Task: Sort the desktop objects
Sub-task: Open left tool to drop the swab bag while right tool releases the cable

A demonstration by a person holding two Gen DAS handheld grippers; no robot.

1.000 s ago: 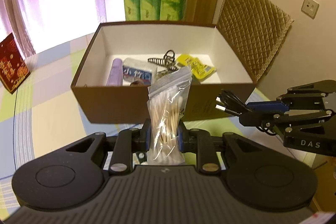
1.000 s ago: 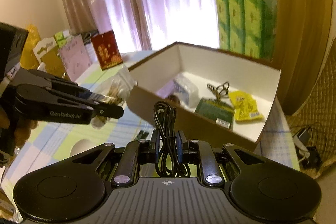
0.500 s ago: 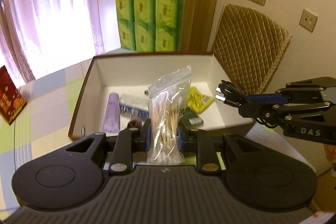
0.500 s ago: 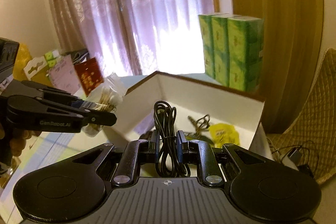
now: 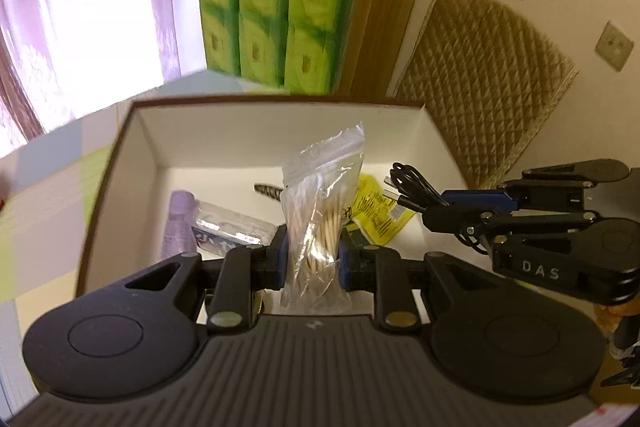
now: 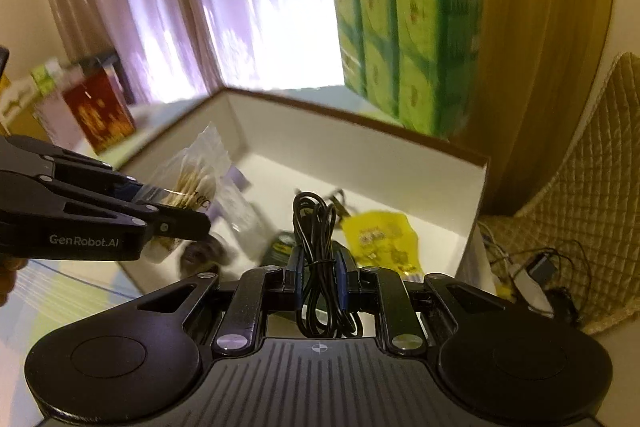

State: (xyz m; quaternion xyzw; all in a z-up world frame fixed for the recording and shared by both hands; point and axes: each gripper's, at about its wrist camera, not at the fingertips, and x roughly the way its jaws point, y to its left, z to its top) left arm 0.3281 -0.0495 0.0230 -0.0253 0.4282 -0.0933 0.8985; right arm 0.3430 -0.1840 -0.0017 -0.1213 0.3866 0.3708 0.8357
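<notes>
My left gripper [image 5: 312,259] is shut on a clear zip bag of cotton swabs [image 5: 320,203] and holds it over the near edge of a brown box with white inside [image 5: 280,131]. My right gripper [image 6: 320,267] is shut on a coiled black USB cable [image 6: 316,251] and holds it over the box's right part [image 6: 360,143]. The right gripper with the cable also shows in the left wrist view [image 5: 432,203]. The left gripper with the bag also shows in the right wrist view [image 6: 188,219].
The box holds a purple tube [image 5: 180,223], a blue-white pack [image 5: 228,231], a yellow packet [image 5: 380,211] and a dark hair clip [image 5: 268,191]. Green tissue packs [image 5: 276,11] stand behind it. A quilted chair [image 5: 488,79] is at the right. A red card [image 6: 96,111] stands at the left.
Both grippers have moved forward and over the box with their loads. The box now fills more of both views, seen from above.
</notes>
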